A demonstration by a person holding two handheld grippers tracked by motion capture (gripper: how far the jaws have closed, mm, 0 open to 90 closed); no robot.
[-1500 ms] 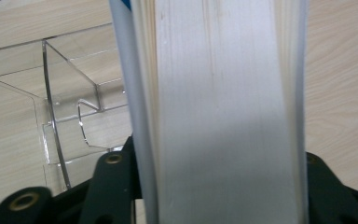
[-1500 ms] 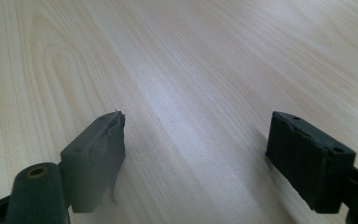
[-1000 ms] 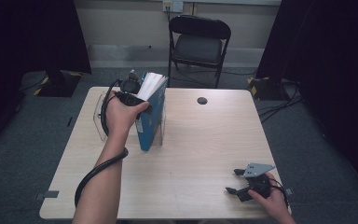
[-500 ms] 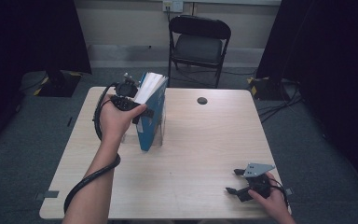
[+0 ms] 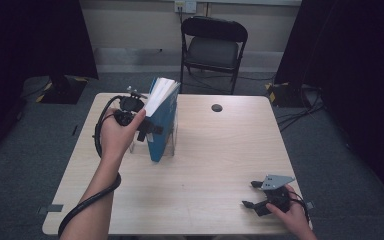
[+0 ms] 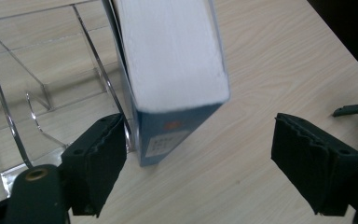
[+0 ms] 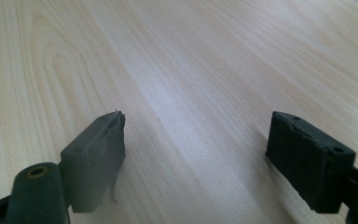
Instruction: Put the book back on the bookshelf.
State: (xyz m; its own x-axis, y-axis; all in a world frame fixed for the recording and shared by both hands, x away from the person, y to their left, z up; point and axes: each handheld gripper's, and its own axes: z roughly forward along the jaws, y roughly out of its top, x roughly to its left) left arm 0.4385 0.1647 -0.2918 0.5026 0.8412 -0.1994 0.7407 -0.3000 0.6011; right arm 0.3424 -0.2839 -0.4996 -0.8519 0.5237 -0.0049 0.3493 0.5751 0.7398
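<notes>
A thick blue book (image 5: 163, 117) (image 6: 172, 56) stands leaning, white pages up, in a clear acrylic rack (image 5: 174, 146) (image 6: 37, 88) at the table's far left. My left gripper (image 5: 150, 129) (image 6: 198, 163) hovers at the book's left side. Its jaws have just been opening and now stand wide. The book's lower corner lies ahead between them, and no pad presses on it. My right gripper (image 5: 249, 194) (image 7: 196, 154) rests at the near right edge of the table, open over bare wood.
The light wooden table (image 5: 205, 165) has a black round grommet (image 5: 216, 107) near its far edge. A black folding chair (image 5: 214, 50) stands behind the table. Cables lie on the grey floor at the right. Dark curtains hang at both sides.
The left hand has drawn back a little toward the near left, and its jaws stand wider apart. The book stays leaning in the rack. The right hand has kept still.
</notes>
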